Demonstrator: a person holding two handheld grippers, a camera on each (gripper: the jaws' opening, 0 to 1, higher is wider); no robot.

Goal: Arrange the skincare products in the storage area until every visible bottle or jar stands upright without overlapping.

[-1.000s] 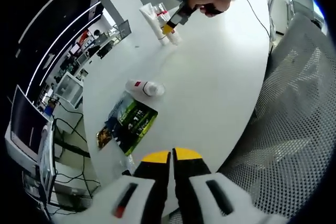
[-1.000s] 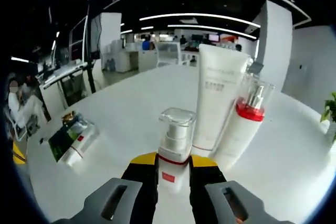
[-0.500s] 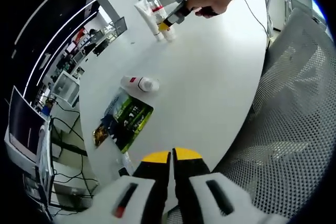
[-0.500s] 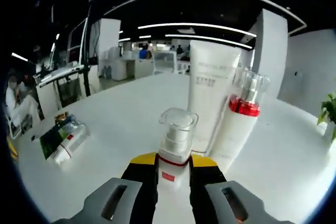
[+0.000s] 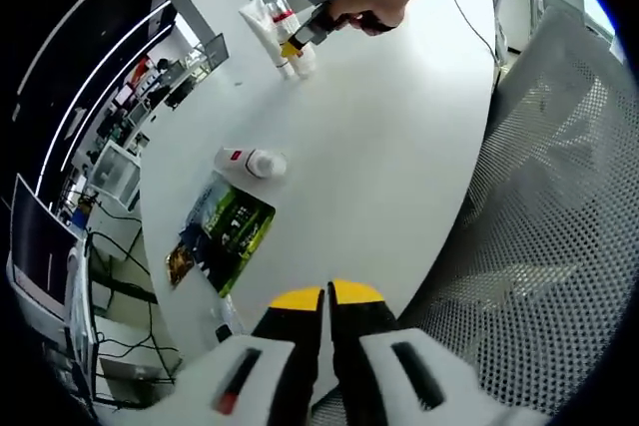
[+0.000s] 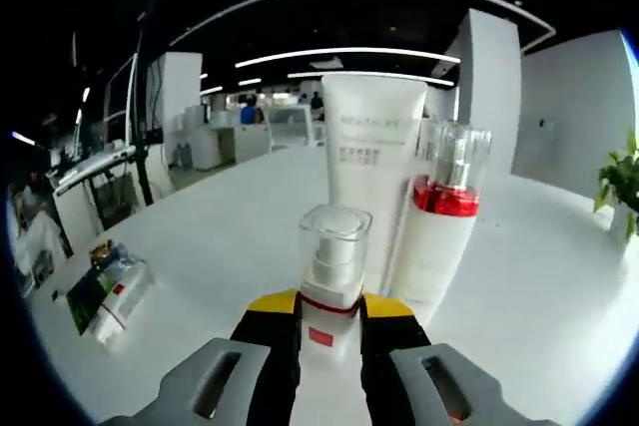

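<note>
- Right gripper view: the right gripper (image 6: 329, 321) had its fingers clamped on a small pump bottle (image 6: 333, 264), upright, cap pointing up.
- Just behind it stood a white tube (image 6: 367, 182) and a red-collared bottle (image 6: 439, 216), both upright.
- Left gripper view: the left gripper (image 5: 325, 308) was closed on nothing; another bottle (image 5: 250, 162) lay flat on the white bench (image 5: 399, 147) beside a green packet (image 5: 222, 231).

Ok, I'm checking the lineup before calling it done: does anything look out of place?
Yes. A white bottle lies on its side on the table, touching a green packet, far from the upright tube and pump bottles.
</note>
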